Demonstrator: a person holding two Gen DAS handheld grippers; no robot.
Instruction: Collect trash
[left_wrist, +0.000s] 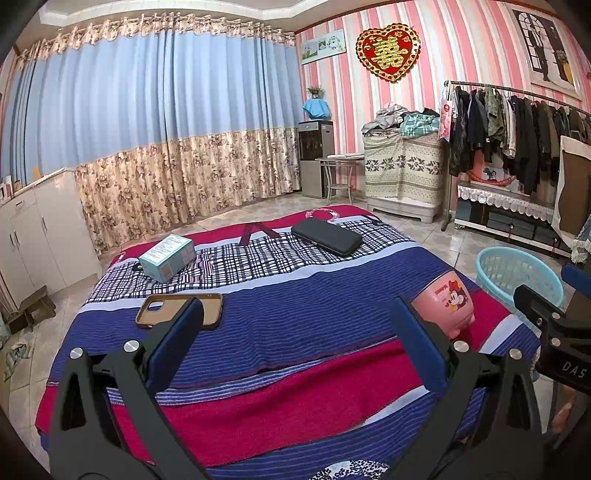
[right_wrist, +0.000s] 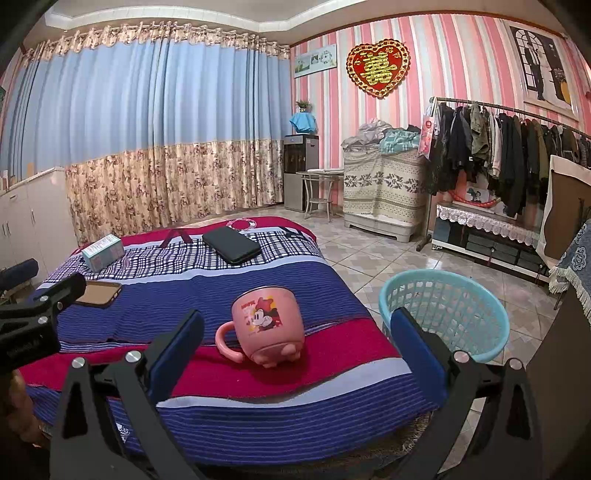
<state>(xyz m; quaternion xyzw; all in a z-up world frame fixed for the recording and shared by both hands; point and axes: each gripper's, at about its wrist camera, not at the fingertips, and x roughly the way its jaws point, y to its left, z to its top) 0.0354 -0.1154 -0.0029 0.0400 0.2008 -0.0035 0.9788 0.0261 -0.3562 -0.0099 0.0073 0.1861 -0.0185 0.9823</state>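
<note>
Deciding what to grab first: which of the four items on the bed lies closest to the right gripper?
The pink mug, directly ahead of the right gripper; the other three lie farther up the bed.

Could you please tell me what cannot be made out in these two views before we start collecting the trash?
- Basket inside: in the left wrist view the right tool covers part of it; in the right wrist view its bottom sits below the rim.
- Box print: too small in both views.
- Pink cup inside: tipped away, opening hidden.
- Phone case: the left tool's finger covers one edge.
</note>
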